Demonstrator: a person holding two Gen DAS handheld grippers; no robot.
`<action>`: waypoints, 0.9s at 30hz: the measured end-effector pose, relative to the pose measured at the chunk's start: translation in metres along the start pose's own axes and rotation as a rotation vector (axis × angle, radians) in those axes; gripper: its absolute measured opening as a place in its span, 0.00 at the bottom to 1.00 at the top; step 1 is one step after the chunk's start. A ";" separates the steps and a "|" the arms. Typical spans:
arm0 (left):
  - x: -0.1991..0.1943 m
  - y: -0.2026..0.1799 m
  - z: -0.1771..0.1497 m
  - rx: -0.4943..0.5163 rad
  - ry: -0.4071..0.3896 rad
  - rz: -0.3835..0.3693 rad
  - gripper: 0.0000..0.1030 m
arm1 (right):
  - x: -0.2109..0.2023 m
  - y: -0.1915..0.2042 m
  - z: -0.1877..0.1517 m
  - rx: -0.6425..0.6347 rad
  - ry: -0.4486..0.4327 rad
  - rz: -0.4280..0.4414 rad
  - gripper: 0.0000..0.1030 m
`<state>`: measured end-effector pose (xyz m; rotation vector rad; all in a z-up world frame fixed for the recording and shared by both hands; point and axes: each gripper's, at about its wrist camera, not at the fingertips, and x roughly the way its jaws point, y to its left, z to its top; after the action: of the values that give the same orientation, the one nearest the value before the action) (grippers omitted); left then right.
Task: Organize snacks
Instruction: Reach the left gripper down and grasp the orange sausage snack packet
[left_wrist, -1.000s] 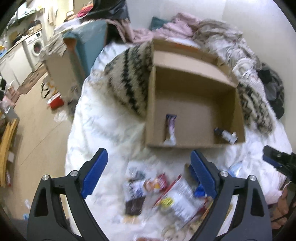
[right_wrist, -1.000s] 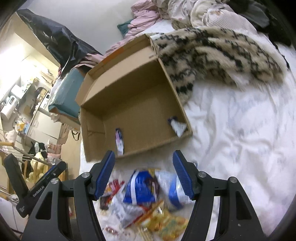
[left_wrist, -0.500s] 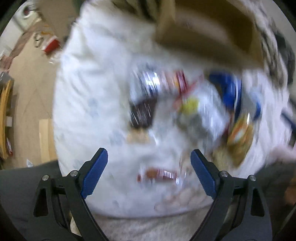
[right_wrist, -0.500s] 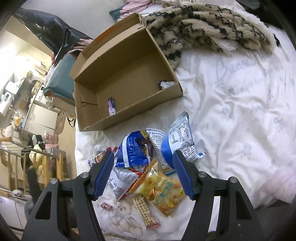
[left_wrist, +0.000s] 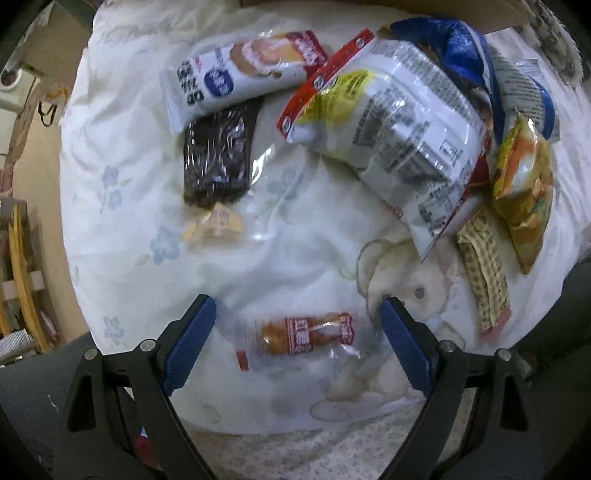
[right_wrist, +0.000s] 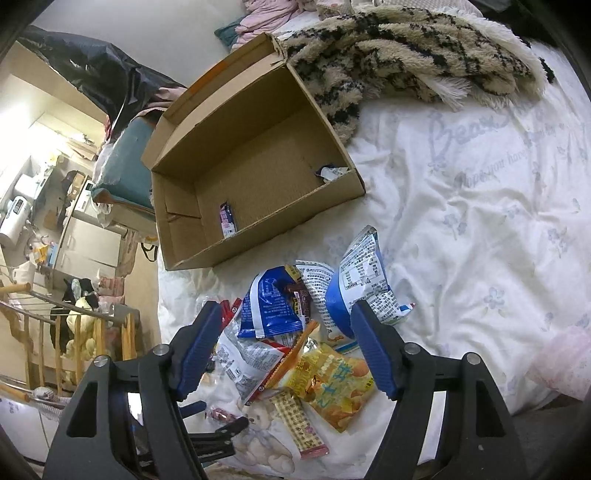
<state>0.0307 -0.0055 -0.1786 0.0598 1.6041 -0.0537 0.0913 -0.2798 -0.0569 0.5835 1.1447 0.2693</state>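
Left wrist: your left gripper (left_wrist: 297, 328) sat wide apart over small orange snack pkt (left_wrist: 304, 332) nr bed's (left_wrist: 122, 110) front edge | right gripper (right_wrist: 282, 347) apart, empty, above pile | risk: slick wrapper cld slip, drag duvet

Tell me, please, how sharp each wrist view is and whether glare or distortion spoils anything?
Left wrist view: slight motion blur, worst on the small sausage snack between the open left gripper; glare streaks the dark wrapper. Right wrist view: sharp; the cardboard box is crisp, though fisheye bends its edges; bright overexposure at the far left.
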 end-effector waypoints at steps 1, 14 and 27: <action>-0.001 -0.001 0.001 0.002 -0.005 0.000 0.83 | 0.000 0.000 0.000 -0.001 0.000 -0.001 0.73; -0.007 0.007 0.000 -0.020 0.011 -0.040 0.56 | 0.008 0.004 -0.002 -0.016 0.019 -0.014 0.73; -0.064 0.026 0.021 -0.141 -0.211 -0.059 0.55 | 0.015 -0.006 -0.005 -0.012 0.068 -0.064 0.73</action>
<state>0.0561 0.0182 -0.1151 -0.0997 1.3950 0.0077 0.0922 -0.2757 -0.0733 0.5297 1.2241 0.2419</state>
